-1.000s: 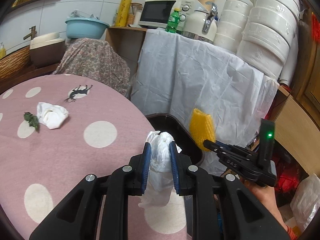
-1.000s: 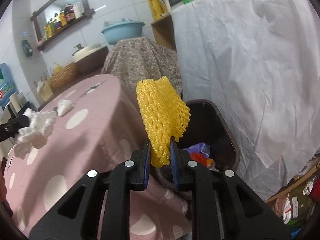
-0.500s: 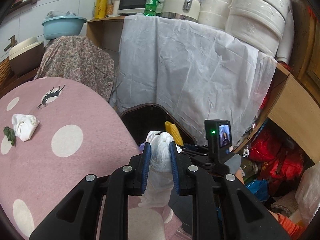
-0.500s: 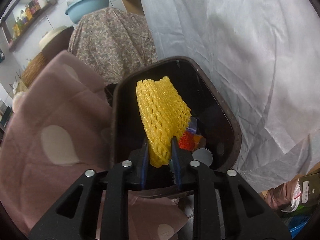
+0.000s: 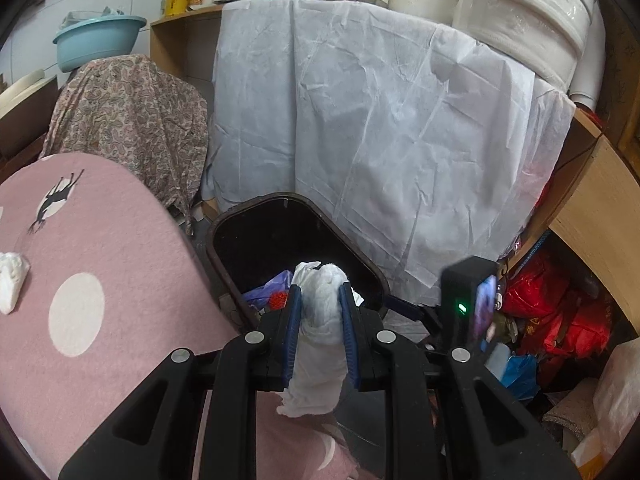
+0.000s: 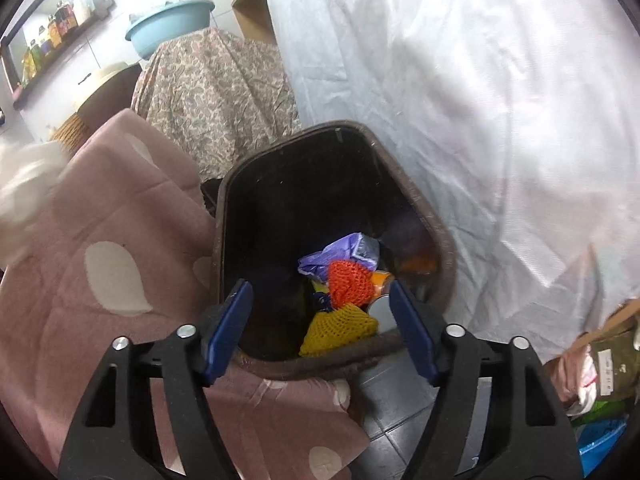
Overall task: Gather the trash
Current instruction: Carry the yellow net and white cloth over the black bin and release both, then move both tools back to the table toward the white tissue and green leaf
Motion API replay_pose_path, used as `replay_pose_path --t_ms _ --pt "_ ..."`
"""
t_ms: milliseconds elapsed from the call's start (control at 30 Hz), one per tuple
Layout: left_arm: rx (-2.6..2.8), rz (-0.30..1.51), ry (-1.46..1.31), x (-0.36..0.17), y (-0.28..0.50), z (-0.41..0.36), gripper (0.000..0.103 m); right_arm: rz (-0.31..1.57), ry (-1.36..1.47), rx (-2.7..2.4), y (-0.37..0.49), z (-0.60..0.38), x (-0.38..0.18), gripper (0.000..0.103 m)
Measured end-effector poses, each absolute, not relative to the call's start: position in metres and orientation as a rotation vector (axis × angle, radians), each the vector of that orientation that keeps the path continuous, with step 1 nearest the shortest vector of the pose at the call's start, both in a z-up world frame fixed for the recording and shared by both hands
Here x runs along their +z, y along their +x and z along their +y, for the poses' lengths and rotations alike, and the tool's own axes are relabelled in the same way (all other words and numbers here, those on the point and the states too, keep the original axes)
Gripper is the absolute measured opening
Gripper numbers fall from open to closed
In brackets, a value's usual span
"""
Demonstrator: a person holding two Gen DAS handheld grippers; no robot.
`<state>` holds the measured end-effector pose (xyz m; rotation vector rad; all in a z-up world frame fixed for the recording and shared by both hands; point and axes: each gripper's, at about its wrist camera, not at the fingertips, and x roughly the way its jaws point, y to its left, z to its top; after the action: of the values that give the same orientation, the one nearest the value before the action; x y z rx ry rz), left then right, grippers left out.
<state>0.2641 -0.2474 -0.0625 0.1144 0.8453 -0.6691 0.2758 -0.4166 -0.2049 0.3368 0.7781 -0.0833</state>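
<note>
My left gripper (image 5: 320,296) is shut on a crumpled white tissue (image 5: 320,336), held over the near rim of the dark brown trash bin (image 5: 256,216). My right gripper (image 6: 320,300) hangs above the same bin (image 6: 424,208), its jaws opening with nothing between them. The yellow foam fruit net (image 6: 340,330) lies inside the bin beside an orange net (image 6: 350,280) and a purple wrapper (image 6: 340,254). The same tissue (image 6: 24,188) shows blurred at the left edge of the right wrist view. Another tissue (image 5: 12,280) lies on the pink dotted tablecloth (image 5: 80,264).
A white sheet (image 5: 380,128) drapes a cabinet right behind the bin. A paisley-covered chair (image 5: 132,112) stands beside the table. Red bags (image 5: 560,320) and clutter fill the floor at the right under a wooden counter (image 5: 600,208).
The right gripper sank over the bin, opened and let go of the yellow net, which now lies inside. The left gripper carried the tissue from over the table to the bin's edge.
</note>
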Motion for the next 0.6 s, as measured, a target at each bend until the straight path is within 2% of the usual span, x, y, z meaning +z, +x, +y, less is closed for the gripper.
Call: replay_pose_path --t_ms 133,400,600 --pt "-0.673 0.888 0.109 -0.072 0.282 -0.266 0.020 0.754 0.299 -0.122 0.256 -0.419 -0.194 0.079" --pt "-0.644 0.934 0.162 -0.093 0.308 -0.304 0.020 0.742 0.261 -0.198 0.220 -0.431 -0.183 0.080" --pt "-0.607 0.951 0.202 -0.108 0.323 -0.321 0.020 0.726 0.264 -0.218 0.202 -0.435 -0.179 0.085"
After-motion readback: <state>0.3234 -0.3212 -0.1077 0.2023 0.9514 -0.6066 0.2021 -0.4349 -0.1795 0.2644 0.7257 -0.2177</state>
